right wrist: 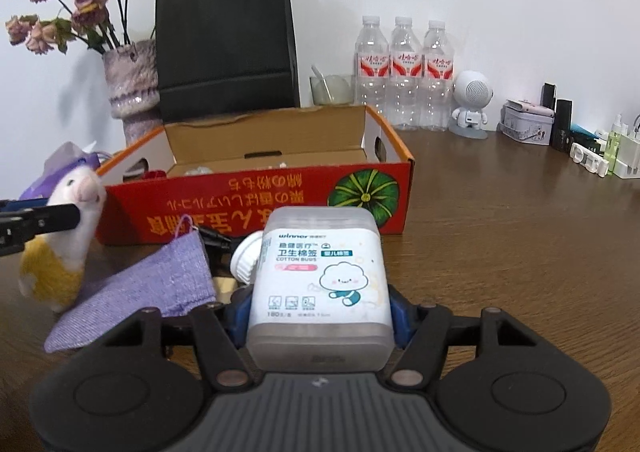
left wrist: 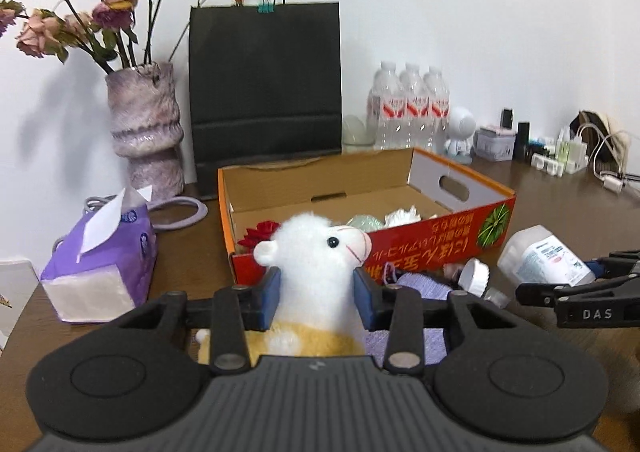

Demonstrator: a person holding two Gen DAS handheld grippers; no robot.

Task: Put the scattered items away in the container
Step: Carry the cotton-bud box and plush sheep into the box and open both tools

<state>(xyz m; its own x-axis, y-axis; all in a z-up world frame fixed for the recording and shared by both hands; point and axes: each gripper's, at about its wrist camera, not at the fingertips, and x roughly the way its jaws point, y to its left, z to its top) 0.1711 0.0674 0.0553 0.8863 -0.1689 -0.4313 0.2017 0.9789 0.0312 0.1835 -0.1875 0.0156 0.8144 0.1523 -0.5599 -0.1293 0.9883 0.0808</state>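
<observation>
My left gripper (left wrist: 318, 298) is shut on a white and yellow plush alpaca (left wrist: 316, 252), just in front of the red and orange cardboard box (left wrist: 432, 240). The alpaca also shows at the left of the right wrist view (right wrist: 76, 212). My right gripper (right wrist: 318, 316) is shut on a clear cotton bud box (right wrist: 320, 276), which also shows in the left wrist view (left wrist: 544, 256). The cardboard box (right wrist: 256, 196) is open and holds a red bow (left wrist: 260, 232) and pale soft items (left wrist: 384, 220). A purple cloth (right wrist: 156, 288) and a white round lid (right wrist: 248, 260) lie on the table before it.
A purple tissue pack (left wrist: 100, 264) sits at the left. A vase of dried roses (left wrist: 146, 136) and a black paper bag (left wrist: 264, 92) stand behind the box. Three water bottles (right wrist: 404, 76), a white robot figure (right wrist: 472, 104) and small toiletries (right wrist: 580, 148) line the back wall.
</observation>
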